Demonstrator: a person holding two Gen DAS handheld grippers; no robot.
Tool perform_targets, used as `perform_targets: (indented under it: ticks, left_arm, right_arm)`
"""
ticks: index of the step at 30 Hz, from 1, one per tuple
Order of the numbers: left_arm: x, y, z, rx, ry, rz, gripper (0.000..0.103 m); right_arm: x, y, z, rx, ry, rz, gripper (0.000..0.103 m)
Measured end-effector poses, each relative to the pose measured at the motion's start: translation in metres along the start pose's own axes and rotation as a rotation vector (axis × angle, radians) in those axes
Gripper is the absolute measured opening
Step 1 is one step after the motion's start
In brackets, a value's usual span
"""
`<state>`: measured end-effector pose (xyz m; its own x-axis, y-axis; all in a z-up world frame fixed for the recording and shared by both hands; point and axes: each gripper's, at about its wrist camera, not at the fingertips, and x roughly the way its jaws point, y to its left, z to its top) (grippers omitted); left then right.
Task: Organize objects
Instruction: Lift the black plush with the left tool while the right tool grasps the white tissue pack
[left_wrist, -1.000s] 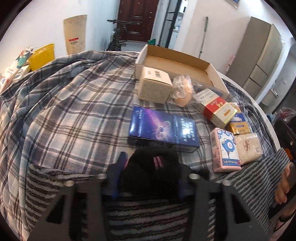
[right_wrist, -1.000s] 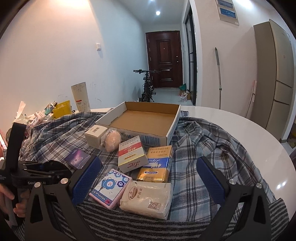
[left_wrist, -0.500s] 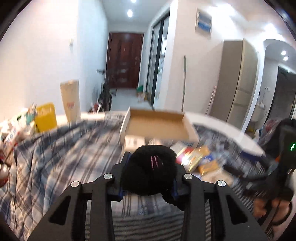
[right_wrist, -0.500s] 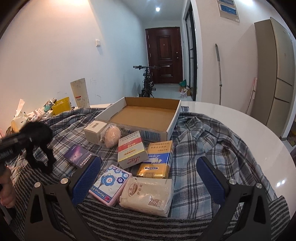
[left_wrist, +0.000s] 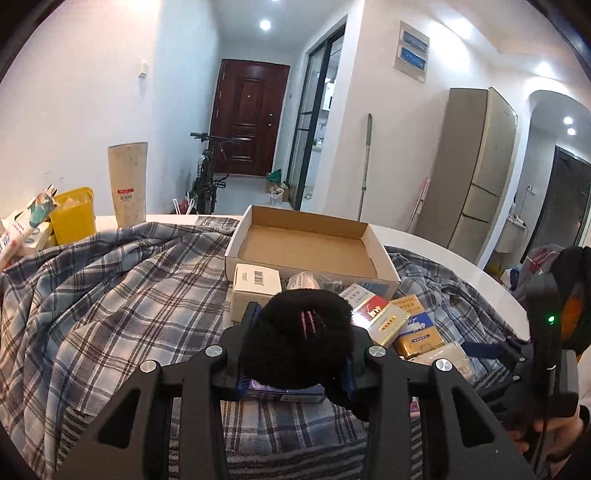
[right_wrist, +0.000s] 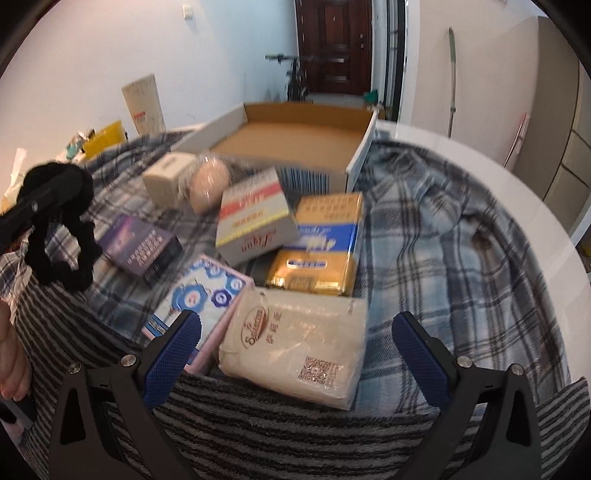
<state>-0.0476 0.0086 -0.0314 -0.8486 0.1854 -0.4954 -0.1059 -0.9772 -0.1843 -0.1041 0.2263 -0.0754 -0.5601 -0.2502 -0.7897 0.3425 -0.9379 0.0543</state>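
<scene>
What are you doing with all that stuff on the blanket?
A person is tidying up with a grabber in each hand. The left gripper has its jaws shut on a fuzzy black scrunchie, held up off the plaid cloth. The right gripper hangs open over a clear pack of tissues. Boxes and packets lie beside it, and the cardboard tray behind them has nothing in it yet.

The left gripper (left_wrist: 295, 363) clamped a black fuzzy scrunchie (left_wrist: 295, 341) above the plaid cloth (left_wrist: 110, 302). Beyond it sat an open cardboard box (left_wrist: 310, 242), a white carton (left_wrist: 255, 286) and several packets.
</scene>
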Motion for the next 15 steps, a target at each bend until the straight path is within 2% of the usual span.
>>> perform_targets:
  ticks: [3, 9, 12, 15]
  left_arm:
    - [-0.005, -0.001, -0.004, -0.002, -0.017, 0.0, 0.04]
    - [-0.016, -0.005, -0.006, 0.027, -0.068, 0.01, 0.04]
    - [-0.018, -0.007, -0.005, 0.035, -0.08, 0.013, 0.04]
    - [-0.019, -0.009, -0.005, 0.043, -0.08, 0.011, 0.04]
  right_arm:
    - [0.007, -0.007, -0.001, 0.028, 0.035, 0.019, 0.103]
    - [0.009, -0.008, -0.002, 0.034, 0.037, 0.024, 0.103]
    - [0.004, -0.007, -0.001, 0.029, 0.016, 0.04, 0.094]
    - [0.001, -0.003, -0.001, 0.01, 0.005, 0.068, 0.093]
